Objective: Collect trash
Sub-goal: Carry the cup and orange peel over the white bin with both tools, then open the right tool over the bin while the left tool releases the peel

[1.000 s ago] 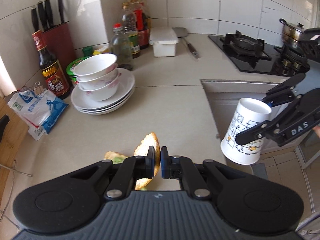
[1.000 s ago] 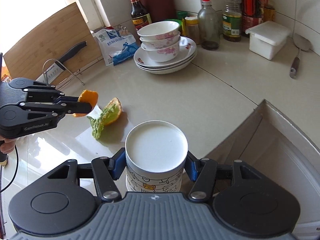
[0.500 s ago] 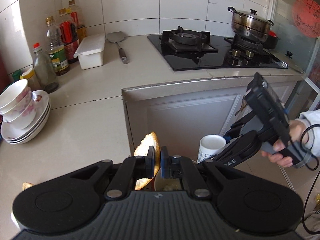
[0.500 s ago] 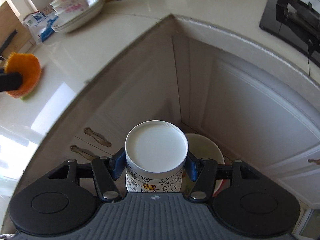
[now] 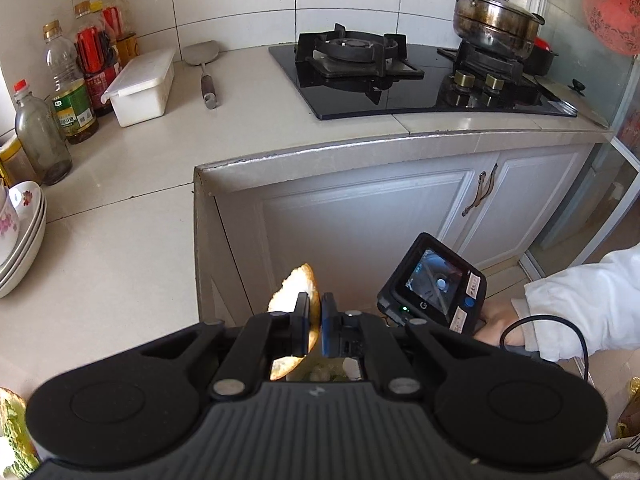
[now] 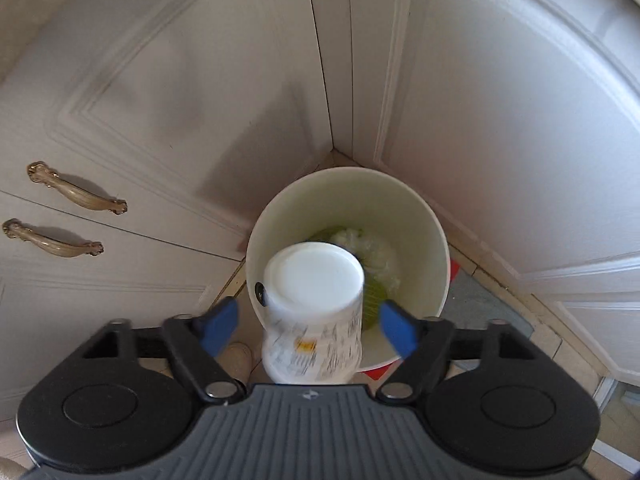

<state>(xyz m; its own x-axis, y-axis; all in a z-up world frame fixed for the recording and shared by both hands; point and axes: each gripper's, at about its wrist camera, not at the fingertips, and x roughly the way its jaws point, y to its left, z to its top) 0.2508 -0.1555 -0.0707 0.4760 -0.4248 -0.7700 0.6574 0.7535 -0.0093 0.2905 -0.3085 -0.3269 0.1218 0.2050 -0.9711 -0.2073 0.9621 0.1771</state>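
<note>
White panelled cabinet doors (image 6: 160, 92) meet at an inner corner under a pale stone countertop (image 5: 120, 248). Nearest in the right wrist view, the right gripper (image 6: 306, 326) points steeply down with its jaws opening; its blue pads (image 6: 218, 324) stand clear on both sides of a white printed paper cup (image 6: 314, 312), which sits between them bottom-up, blurred, over the rim of a round cream waste bin (image 6: 424, 220) on the floor in the corner. Green and white scraps (image 6: 374, 254) lie inside the bin.

Beyond the counter edge, the left gripper (image 5: 315, 330) is clamped tight on a curved piece of orange peel (image 5: 298, 282). Just right of it and lower, a hand (image 5: 498, 322) in a white sleeve (image 5: 588, 300) holds the right gripper's black body.

Farther back on the counter are stacked white plates (image 5: 20, 248), a white lidded plastic box (image 5: 140, 86), several bottles (image 5: 72, 96), a metal spatula (image 5: 206, 66) and a black glass gas hob (image 5: 420, 80) carrying a steel pot (image 5: 496, 20).
</note>
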